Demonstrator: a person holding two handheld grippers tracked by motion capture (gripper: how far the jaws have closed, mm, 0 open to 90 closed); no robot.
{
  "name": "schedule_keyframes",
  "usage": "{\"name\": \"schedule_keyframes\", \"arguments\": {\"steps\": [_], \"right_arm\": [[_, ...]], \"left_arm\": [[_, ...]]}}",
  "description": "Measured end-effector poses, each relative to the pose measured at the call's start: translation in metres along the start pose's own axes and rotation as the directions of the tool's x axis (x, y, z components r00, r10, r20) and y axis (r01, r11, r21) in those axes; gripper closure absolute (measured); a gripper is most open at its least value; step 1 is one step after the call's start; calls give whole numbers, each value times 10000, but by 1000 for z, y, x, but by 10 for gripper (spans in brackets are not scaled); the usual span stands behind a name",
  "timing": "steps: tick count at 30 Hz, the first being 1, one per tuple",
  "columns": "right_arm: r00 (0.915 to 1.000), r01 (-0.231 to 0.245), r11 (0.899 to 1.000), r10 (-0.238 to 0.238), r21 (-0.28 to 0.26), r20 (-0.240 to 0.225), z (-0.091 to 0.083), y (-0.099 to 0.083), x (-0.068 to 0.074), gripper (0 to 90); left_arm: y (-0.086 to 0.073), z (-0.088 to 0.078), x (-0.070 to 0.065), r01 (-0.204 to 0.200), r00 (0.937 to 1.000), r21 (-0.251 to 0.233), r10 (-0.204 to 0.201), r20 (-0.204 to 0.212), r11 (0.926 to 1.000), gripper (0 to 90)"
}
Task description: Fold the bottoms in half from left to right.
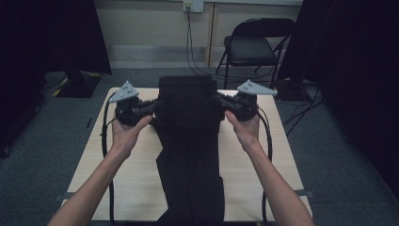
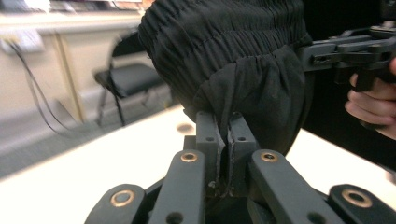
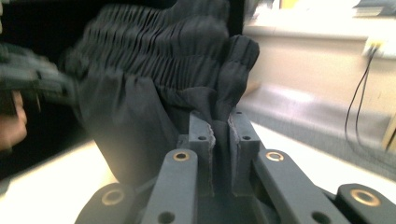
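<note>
The pair of black trousers of thin, matte woven cloth hung between the two grippers, its waist lifted clear of the pale wooden tabletop while the legs trailed down in long soft folds over the near edge. The waistband was elastic, gathered into fine, tight ridges, and below it the fabric fell smoother, with a faint sheen. The left gripper, a black jointed tool with brass-coloured rivets, had its flat jaws pinched almost together on a fold of cloth at one side of the waist. The right gripper matched it at the other side, jaws nearly closed on a bunched pleat of the same fabric. From above, each tool carried a grey three-cornered plate and a dark cable looping down past the table. The person's bare forearms reached in from the near side. Beyond the table stood a black folding chair with a padded seat on grey carpet, and dark curtains hung at both sides of the room.
</note>
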State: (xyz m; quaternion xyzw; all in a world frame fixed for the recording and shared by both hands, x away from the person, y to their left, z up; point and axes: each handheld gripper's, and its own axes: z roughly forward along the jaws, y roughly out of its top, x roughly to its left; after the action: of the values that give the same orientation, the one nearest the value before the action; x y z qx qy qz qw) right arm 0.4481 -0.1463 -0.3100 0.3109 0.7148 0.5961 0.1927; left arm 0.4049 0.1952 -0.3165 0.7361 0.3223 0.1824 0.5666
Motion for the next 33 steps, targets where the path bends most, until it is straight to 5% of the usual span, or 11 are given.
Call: {"name": "schedule_keyframes", "arguments": {"steps": [2, 5, 9, 10, 13, 15, 16, 20, 24, 28, 33], "right_arm": [[9995, -99, 9961, 124, 879, -283, -9, -29, 12, 822], [9975, -369, 9799, 481, 1962, -525, -15, -77, 25, 823], [9936, -700, 9282, 974, 3654, -570, -9, -142, 32, 823], [9928, -769, 9193, 1065, 3860, -557, -7, -151, 33, 823], [9965, -537, 8805, 773, 4709, -308, 5, -181, 35, 822], [9972, -482, 8733, 694, 4848, -260, 13, -189, 29, 822], [9969, -550, 8768, 749, 4778, -229, 17, -189, 24, 824], [9974, -715, 8909, 635, 4485, 328, 42, -186, 3, 828], [9944, -789, 8984, 406, 4321, 971, 70, -179, -14, 829], [9904, -824, 9003, 262, 4273, 1359, 90, -173, -28, 828], [9867, -987, 9029, 344, 4183, 1587, 101, -169, -39, 808]], "left_arm": [[-29, -3, -10, 117, 9996, 712, -134, 234, 9974, 867], [-73, 3, -18, 387, 9975, 1953, -495, 507, 9800, 867], [-135, 19, -24, 506, 9946, 3707, -804, 655, 9274, 867], [-147, 26, -25, 413, 9943, 4224, -788, 718, 9055, 867], [-156, 40, -21, 41, 9977, 4871, -368, 574, 8733, 864], [-161, 51, -13, 56, 9991, 5100, -268, 342, 8602, 864], [-162, 55, -9, 99, 9992, 4972, -275, 280, 8676, 863], [-153, 77, 8, -18, 9981, 4946, 321, -528, 8691, 863], [-149, 98, 35, 723, 9902, 4377, -121, -1388, 8962, 862], [-146, 114, 50, 783, 9840, 4049, -54, -1782, 9110, 859], [-143, 123, 60, 1353, 9759, 3808, -566, -2107, 9147, 837]]}}
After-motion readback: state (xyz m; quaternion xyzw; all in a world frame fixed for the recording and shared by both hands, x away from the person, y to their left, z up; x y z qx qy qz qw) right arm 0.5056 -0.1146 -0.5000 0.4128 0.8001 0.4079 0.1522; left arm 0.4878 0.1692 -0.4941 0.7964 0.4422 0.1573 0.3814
